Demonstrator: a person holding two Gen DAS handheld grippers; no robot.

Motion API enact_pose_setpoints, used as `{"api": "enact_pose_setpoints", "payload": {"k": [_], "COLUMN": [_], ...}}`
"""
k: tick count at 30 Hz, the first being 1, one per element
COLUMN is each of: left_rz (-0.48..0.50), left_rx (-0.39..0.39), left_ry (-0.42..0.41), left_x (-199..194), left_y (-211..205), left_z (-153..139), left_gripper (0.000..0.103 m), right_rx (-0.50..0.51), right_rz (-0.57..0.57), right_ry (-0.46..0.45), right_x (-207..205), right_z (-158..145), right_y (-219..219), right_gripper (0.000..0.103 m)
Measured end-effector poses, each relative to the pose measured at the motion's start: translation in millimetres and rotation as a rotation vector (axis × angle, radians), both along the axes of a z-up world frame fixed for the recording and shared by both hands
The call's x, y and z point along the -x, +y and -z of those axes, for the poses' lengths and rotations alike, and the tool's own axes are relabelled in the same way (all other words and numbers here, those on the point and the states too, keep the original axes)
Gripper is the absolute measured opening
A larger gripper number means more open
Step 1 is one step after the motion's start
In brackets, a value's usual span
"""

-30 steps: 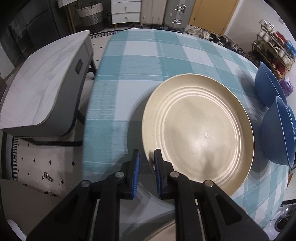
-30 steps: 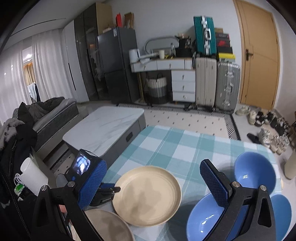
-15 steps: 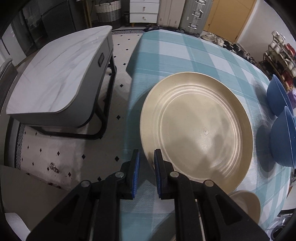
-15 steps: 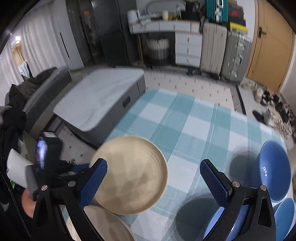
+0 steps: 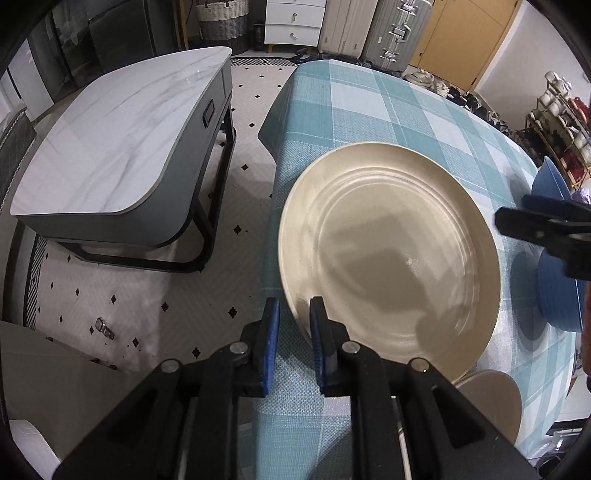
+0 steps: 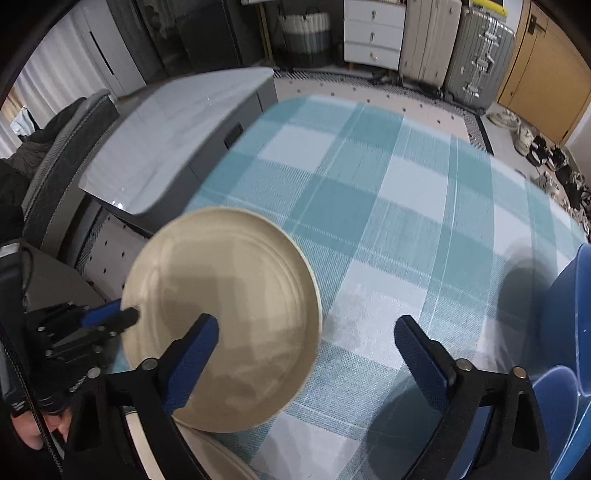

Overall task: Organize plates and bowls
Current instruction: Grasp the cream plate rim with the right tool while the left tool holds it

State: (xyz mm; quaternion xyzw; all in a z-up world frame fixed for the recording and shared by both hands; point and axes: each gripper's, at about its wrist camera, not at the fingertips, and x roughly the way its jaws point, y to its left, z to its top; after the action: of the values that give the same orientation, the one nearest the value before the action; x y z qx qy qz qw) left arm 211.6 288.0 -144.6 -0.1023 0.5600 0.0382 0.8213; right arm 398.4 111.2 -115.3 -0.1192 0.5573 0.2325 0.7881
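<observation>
My left gripper (image 5: 293, 314) is shut on the near rim of a large beige plate (image 5: 391, 251) and holds it above the checked tablecloth (image 5: 369, 107). The same plate (image 6: 221, 325) shows in the right wrist view, with the left gripper (image 6: 122, 317) clamped on its left edge. A second beige plate (image 5: 491, 398) lies on the table below it, and its rim shows in the right wrist view (image 6: 207, 446). My right gripper (image 6: 306, 343) is open and empty above the table, between the plate and the blue bowls (image 6: 565, 328). Blue bowls (image 5: 554, 295) sit at the right.
A grey marble-top coffee table (image 5: 122, 147) stands on the tiled floor left of the dining table. Suitcases (image 6: 454, 55) and a white drawer unit (image 6: 373, 33) line the far wall. A shoe rack (image 5: 561, 122) stands at the right.
The left gripper has carried the beige plate back and left, over the second plate at the table's near edge. The right gripper has tilted down and moved lower toward the table.
</observation>
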Motion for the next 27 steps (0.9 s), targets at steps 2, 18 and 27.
{"api": "enact_pose_setpoints", "payload": {"k": [2, 18, 27], "left_rz": [-0.002, 0.008, 0.005], "left_rx": [0.011, 0.028, 0.048], "left_ry": [-0.002, -0.009, -0.006], "left_x": [0.4, 2.5, 1.9], "left_y": [1.9, 2.9, -1.1], "left_z": [0.3, 2.4, 4.2], "left_gripper": [0.016, 0.017, 0.017], "right_rx": [0.009, 0.048, 0.035], "right_rz": [0.005, -0.002, -0.021], "right_ry": [0.033, 0.131, 0.104], "right_x": [-3.7, -0.3, 1.4], "right_z": [10.5, 53.9, 50.5], "right_y": [-1.4, 1.7, -1.3], "right_gripper": [0.084, 0.028, 0.015]}}
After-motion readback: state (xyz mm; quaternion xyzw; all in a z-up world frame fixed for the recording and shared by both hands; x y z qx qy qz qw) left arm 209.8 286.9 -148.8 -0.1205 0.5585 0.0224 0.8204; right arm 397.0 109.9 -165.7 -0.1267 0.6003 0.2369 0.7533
